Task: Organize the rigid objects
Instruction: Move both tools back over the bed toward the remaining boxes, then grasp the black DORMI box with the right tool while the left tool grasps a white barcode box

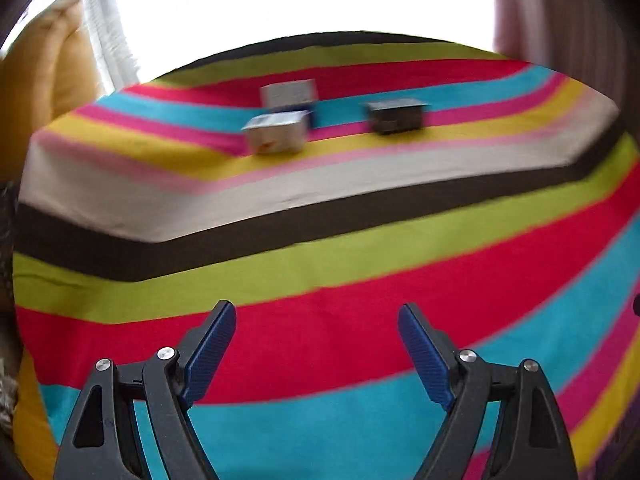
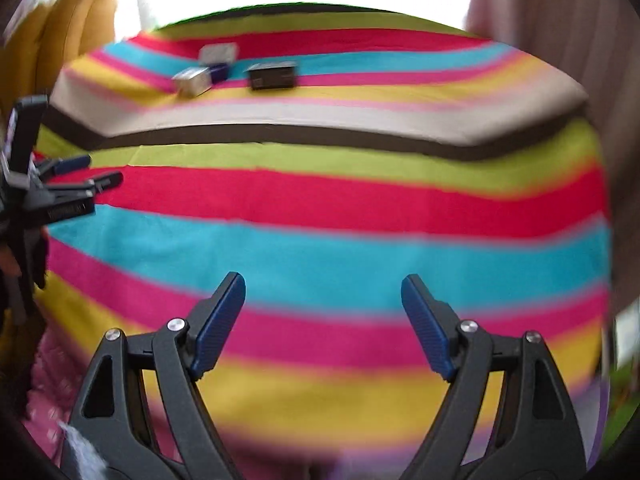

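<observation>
Three small boxes stand far off on the table top, which is covered by a striped cloth (image 1: 320,184). A silver-white box (image 1: 276,134) is in front, a white box (image 1: 289,93) behind it with a dark blue part between them, and a black box (image 1: 396,116) to the right. They also show in the right wrist view: silver box (image 2: 193,80), white box (image 2: 218,53), black box (image 2: 273,75). My left gripper (image 1: 317,312) is open and empty, well short of the boxes. My right gripper (image 2: 323,284) is open and empty, lower in front of the hanging cloth. The left gripper (image 2: 86,172) shows at the left edge.
The striped cloth (image 2: 320,200) hangs down the table's front side below the edge at the dark stripe (image 1: 280,232). A yellow cushioned chair back (image 1: 44,80) stands at the far left. A bright window lies behind the table, a curtain (image 1: 560,20) at the right.
</observation>
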Demonstrator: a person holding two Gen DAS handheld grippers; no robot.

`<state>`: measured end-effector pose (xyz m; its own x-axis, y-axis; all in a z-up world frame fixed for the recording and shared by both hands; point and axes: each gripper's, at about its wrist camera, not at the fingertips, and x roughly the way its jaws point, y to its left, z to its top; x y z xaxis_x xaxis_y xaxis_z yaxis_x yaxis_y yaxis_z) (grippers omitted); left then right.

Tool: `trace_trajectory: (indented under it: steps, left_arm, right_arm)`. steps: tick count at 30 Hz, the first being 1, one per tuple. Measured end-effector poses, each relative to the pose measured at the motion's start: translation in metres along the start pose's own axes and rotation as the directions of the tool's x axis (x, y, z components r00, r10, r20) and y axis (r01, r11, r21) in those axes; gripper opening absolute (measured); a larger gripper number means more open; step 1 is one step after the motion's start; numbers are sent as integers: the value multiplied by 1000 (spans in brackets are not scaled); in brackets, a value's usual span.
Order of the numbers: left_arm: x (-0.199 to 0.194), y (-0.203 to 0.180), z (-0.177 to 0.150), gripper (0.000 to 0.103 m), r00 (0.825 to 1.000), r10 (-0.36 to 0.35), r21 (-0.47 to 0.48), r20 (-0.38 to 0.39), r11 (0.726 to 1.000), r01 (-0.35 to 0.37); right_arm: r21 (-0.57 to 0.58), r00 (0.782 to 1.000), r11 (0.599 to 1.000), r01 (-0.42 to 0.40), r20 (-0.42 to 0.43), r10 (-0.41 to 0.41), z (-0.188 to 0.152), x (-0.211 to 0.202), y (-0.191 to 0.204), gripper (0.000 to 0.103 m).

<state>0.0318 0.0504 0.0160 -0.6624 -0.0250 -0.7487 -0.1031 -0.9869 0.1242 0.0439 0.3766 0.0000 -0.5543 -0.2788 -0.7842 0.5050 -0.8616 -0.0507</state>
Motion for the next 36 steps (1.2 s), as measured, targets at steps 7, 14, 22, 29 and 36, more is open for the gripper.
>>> trace_trajectory:
  steps: [7,14,22,29,36]
  left_arm:
    - [35,53,3,85,996,62,-142,-56,987,-69]
    - [45,69,0,97,995,32,-253,-90,966,-54]
    - [51,68,4,103,995,14,-238,-99,971,-37]
    - [48,68,3,103,994,15,-238,-106,970,-40]
    - [65,53,36,103,985,-60,-325,-162,946,4]
  right_arm:
    - [-246,999,969,-8,-34,-1,91,100,15,83]
    - [-261,998,964,-59,-53,46,163,173,3,83]
    - [-500,977,840,-211,-75,201,241,236,27,89]
    - [-638,929,686,-349,-142,340,272,262,47,91]
    - [-581,921,725,-370,-129,367,258,247,43,42]
